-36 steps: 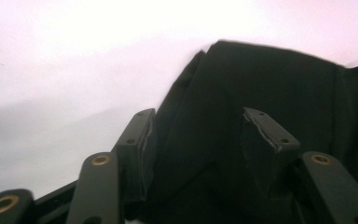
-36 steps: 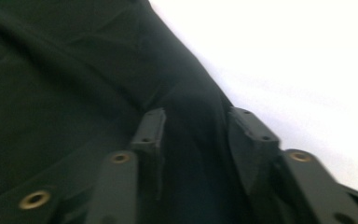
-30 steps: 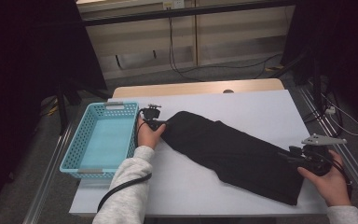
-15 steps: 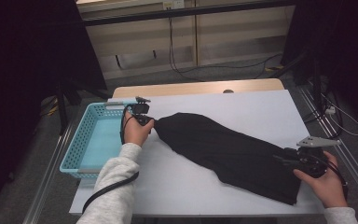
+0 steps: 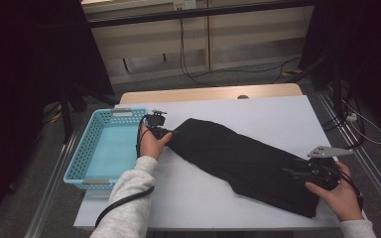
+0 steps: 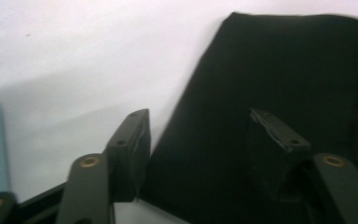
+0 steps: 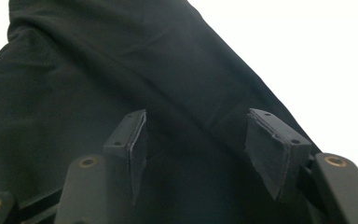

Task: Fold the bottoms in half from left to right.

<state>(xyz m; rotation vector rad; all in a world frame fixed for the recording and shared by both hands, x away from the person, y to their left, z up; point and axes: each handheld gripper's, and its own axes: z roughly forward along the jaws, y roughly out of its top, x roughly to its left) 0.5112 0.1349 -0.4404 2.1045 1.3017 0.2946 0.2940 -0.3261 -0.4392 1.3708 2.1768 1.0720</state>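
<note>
A long black cloth garment (image 5: 243, 161) lies flat and slantwise across the white counter (image 5: 278, 114), one narrow end near the counter's left-middle and the wider end at the near right corner. Its fabric is matte and soft, mostly smooth, with a few shallow creases and a long fold line that shows in the right gripper view (image 7: 121, 70); its edges are straight and its outline tapers toward the left end. The left tool (image 5: 164, 133), black and held in the person's left hand (image 5: 150, 144), sits at the garment's narrow end with its jaws spread apart; in the left gripper view (image 6: 198, 135) one jaw hangs over bare counter and the other over the dark cloth (image 6: 289, 70), neither gripping it. The right tool (image 5: 297, 173), black with a grey three-cornered plate on top, rests over the garment's wide end in the person's right hand (image 5: 340, 193), its jaws likewise parted above the fabric. A light blue perforated plastic basket (image 5: 87, 158), rectangular, stands at the counter's left edge, just beside the left hand.
</note>
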